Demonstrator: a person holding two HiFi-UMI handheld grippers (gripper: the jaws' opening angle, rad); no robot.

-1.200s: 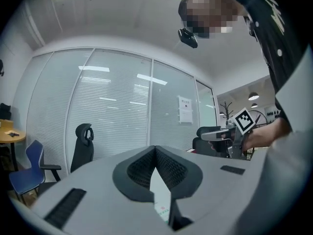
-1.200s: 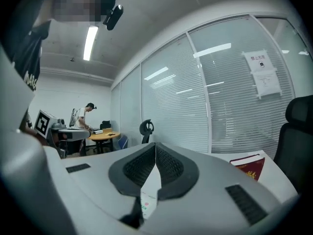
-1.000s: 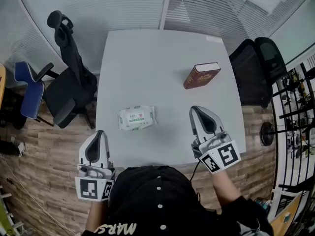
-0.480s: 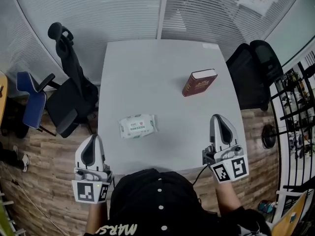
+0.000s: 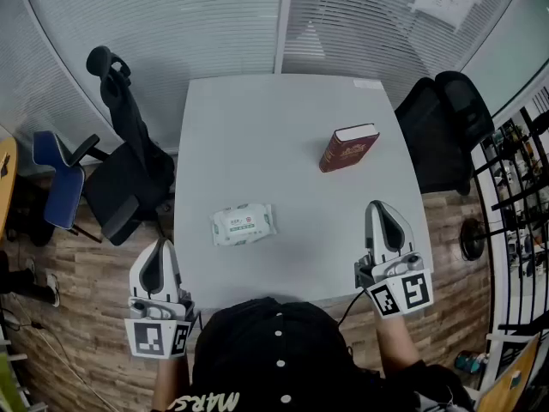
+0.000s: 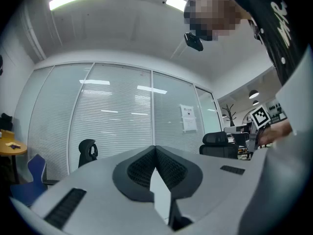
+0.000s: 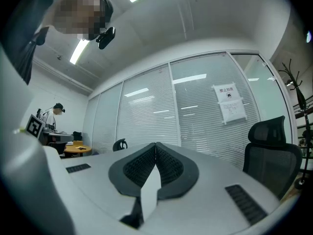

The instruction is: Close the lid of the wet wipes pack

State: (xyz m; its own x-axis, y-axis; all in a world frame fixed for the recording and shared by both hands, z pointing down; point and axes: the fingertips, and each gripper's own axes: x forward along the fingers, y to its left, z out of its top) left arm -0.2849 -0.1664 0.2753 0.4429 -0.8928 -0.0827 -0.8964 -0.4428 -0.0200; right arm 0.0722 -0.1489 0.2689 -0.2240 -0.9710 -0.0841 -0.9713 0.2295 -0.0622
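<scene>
**Head view.** We hold the left gripper (image 5: 160,249) and right gripper (image 5: 383,209) level at the bench (image 5: 274,144) edge, fingers clenched on nothing. The wet wipes pack (image 5: 244,224) lies ahead between them, nearer the left fingers, untouched. Its lid looks flat, probably already closed.

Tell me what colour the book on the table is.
Dark red book, clearest in the head view.

A red book (image 5: 349,147) lies on the white tabletop (image 5: 257,127). One black office chair (image 5: 129,170) stands at its left edge, another black chair (image 5: 442,127) at its right, and a blue chair (image 5: 56,178) farther left.
</scene>
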